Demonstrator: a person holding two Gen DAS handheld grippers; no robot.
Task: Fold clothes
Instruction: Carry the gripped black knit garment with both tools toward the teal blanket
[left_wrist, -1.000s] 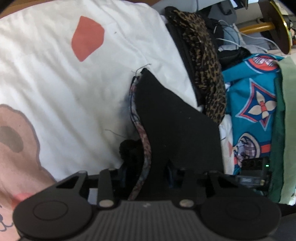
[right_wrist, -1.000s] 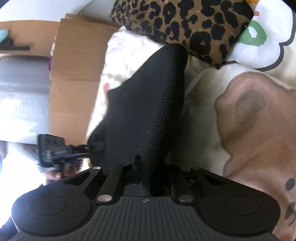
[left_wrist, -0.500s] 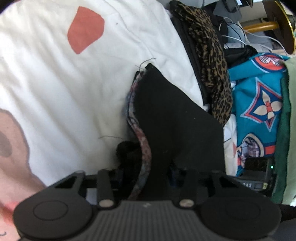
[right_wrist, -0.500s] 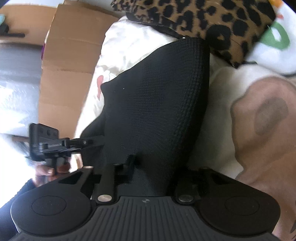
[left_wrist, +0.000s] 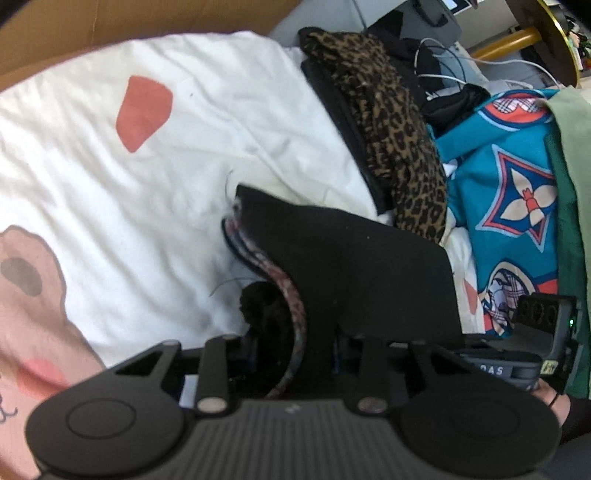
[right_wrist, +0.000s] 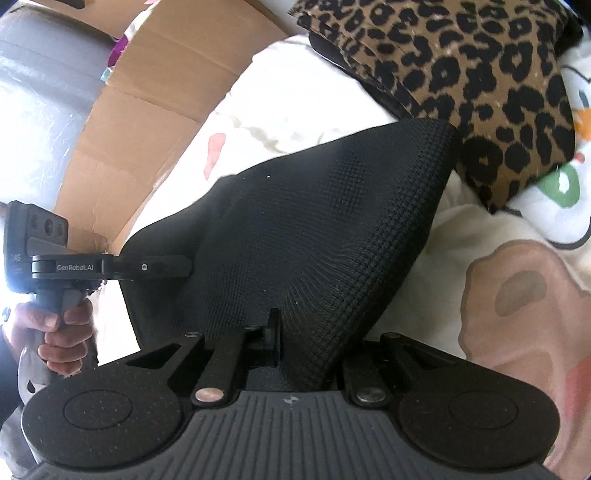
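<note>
white bedding (left_wrist: 207, 155) printed with cartoon shapes covers the bed, with brown cardboard (right_wrist: 147, 122) beyond its far edge. a black knit garment (right_wrist: 314, 229) is stretched above the bedding between both tongs, just beside a folded leopard-print cloth (right_wrist: 476, 85). the left tongs (left_wrist: 310, 354) are clamped on one edge of the garment, where a patterned lining shows at the hem. the right tongs (right_wrist: 291, 354) are pinched on another edge, the fabric puckering into them. past the leopard-print cloth, on the side away from the garment, lies a teal patterned cloth (left_wrist: 517, 206) with green cloth (left_wrist: 569, 155) beside it. a hand (right_wrist: 62, 332) grips the left tool's handle.
</note>
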